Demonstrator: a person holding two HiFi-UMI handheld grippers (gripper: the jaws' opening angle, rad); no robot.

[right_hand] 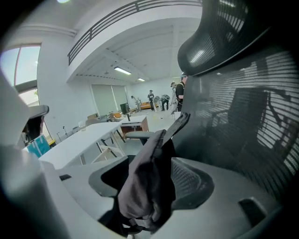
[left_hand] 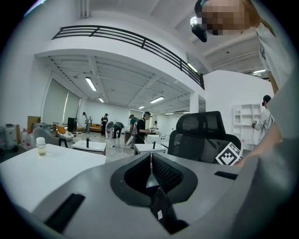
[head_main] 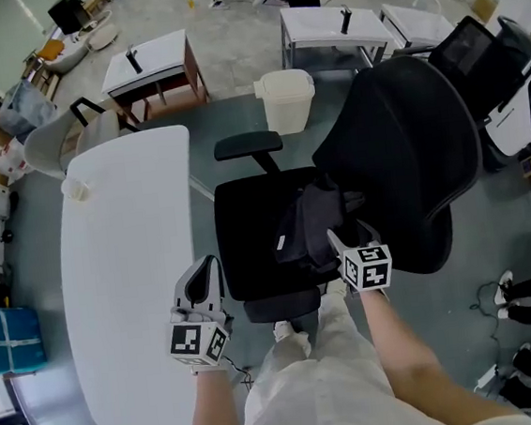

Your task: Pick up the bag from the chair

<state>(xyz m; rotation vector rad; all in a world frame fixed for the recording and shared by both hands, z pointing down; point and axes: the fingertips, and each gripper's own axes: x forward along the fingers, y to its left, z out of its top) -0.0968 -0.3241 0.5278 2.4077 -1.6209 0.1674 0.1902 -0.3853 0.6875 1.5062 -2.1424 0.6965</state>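
**Progress.** The bag [head_main: 310,229] lies on the seat of the chair [head_main: 256,255], slumped toward the right side where the seat meets the backrest [head_main: 410,154]. It is not yet lifted. The right gripper [head_main: 351,237] is at the bag with its fingers spread wide, and the right gripper view shows a raised fold of the dark fabric standing between them. The fabric appears to lean on one finger, though dark cloth against dark pads leaves that contact uncertain, and no closed grip is evident. The left gripper [head_main: 201,272] hangs beside the seat's left edge with its fingers pressed together and nothing between them. What remains, in my judgement, is to close on the fold and raise the bag clear.

**Edges and clearance.** The backrest rises just beside the right gripper on its right and far side, leaving little room there. The armrest [head_main: 249,144] stands at the seat's far left, well apart from the bag. The tabletop [head_main: 130,268] runs along the left, its edge near the left gripper. The person's legs stand at the seat's near edge. Straight up from the seat the space is open.
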